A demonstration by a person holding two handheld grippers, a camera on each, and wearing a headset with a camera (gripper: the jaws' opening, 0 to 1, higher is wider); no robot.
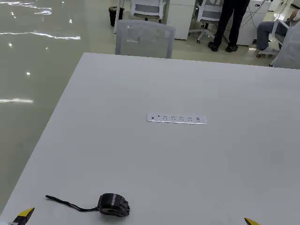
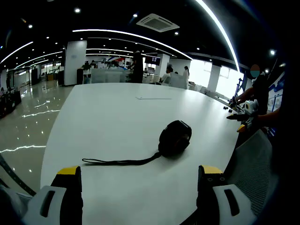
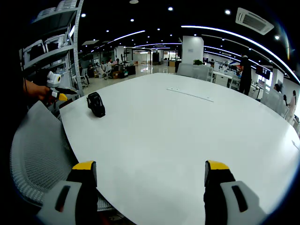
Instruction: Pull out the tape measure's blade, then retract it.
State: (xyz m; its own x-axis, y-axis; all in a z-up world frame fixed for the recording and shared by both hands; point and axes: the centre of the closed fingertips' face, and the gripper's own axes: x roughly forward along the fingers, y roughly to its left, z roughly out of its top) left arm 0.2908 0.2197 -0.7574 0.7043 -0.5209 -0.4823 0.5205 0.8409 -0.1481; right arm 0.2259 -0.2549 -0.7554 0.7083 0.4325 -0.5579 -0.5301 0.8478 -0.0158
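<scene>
**Count of items.** One white table (image 1: 187, 164) carries two things: one black tape measure (image 1: 114, 205) with one wrist strap (image 1: 65, 202), and one white power strip (image 1: 176, 119), its sockets too small to count. There are two grippers, the left gripper (image 2: 140, 171) and the right gripper (image 3: 150, 165), each with two yellow-tipped jaws standing apart, so four tips in all. Beyond the table, head view: one grey mesh chair (image 1: 144, 38) at the far edge, two office chairs (image 1: 147, 8) behind it, one mesh chair back (image 1: 289, 47) at the right edge, one black bin (image 1: 113, 15), and two people, one standing person (image 1: 229, 23) and one seated person (image 1: 265, 33).
</scene>
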